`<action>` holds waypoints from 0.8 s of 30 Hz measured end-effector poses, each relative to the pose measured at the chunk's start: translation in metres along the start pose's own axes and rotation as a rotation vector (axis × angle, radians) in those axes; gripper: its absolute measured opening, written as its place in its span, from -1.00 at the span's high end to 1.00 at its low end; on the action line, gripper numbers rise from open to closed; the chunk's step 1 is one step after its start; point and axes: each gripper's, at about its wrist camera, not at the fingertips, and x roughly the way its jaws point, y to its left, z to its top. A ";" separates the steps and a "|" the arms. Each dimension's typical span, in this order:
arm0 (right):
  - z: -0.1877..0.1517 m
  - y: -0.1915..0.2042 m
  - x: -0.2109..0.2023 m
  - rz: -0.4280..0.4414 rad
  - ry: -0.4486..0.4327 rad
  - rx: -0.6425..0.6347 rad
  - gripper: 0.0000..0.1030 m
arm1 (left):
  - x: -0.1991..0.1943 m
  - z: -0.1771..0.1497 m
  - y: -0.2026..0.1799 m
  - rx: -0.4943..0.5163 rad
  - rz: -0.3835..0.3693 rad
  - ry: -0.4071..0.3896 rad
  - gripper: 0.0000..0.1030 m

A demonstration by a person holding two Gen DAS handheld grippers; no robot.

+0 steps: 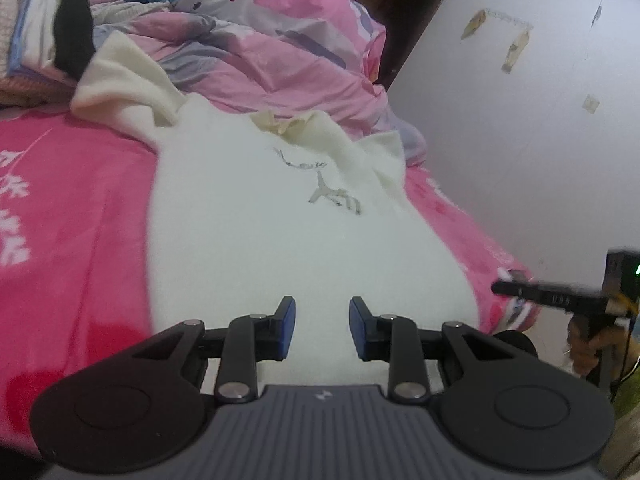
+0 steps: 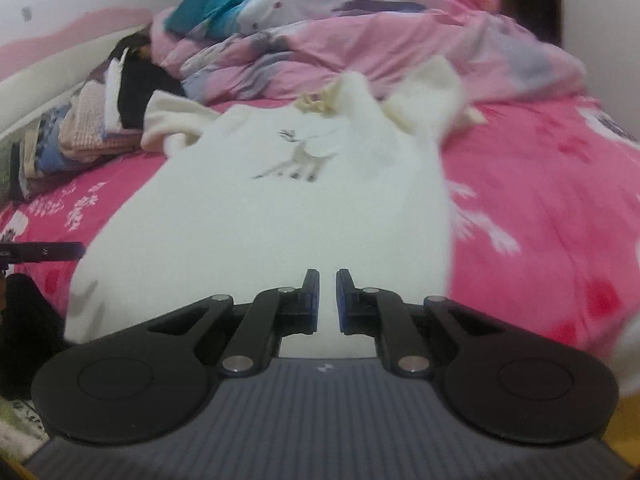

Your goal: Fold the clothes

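**White sweater laid flat, both grippers at its hem**

The white sweater (image 1: 256, 216) lies front-up along the pink bedsheet (image 1: 76, 208), its deer print (image 2: 298, 160) showing, hem toward me and collar away. I judge it is spread like this so the body gives me a flat panel to fold over. Both sleeves sit bunched at the far end, one on each side of the collar, and will need laying in first.

My left gripper (image 1: 322, 328) hangs over the sweater's near hem, jaws partly apart, with nothing between the blue pads; only cloth shows behind the gap. My right gripper (image 2: 328, 300) sits over the same hem, nearer the sweater's right edge, its jaws drawn almost together. White cloth fills the thin slit between the pads, but I cannot tell whether any of it is pinched.

Beyond the sweater's collar a rumpled pink quilt (image 1: 288, 40) is heaped across the bed. Past the sweater's left sleeve a stack of folded clothes (image 2: 80, 136) rests by the bed's edge, likely where finished pieces go. To the sweater's right the sheet runs to a white wall (image 1: 520, 120) marked with scraps of old tape.
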 end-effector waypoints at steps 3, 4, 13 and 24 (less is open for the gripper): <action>0.012 0.004 0.045 0.055 0.046 -0.039 0.85 | 0.025 0.000 -0.003 0.040 0.081 0.013 0.44; 0.016 0.002 0.061 0.062 0.064 -0.049 0.85 | 0.033 0.000 -0.002 0.037 0.114 0.023 0.44; 0.085 -0.054 0.175 0.118 0.121 0.038 1.00 | 0.047 0.003 0.007 0.020 0.173 0.076 0.51; 0.126 -0.127 0.241 0.272 0.176 0.396 1.00 | 0.045 0.002 0.016 -0.052 0.150 0.092 0.52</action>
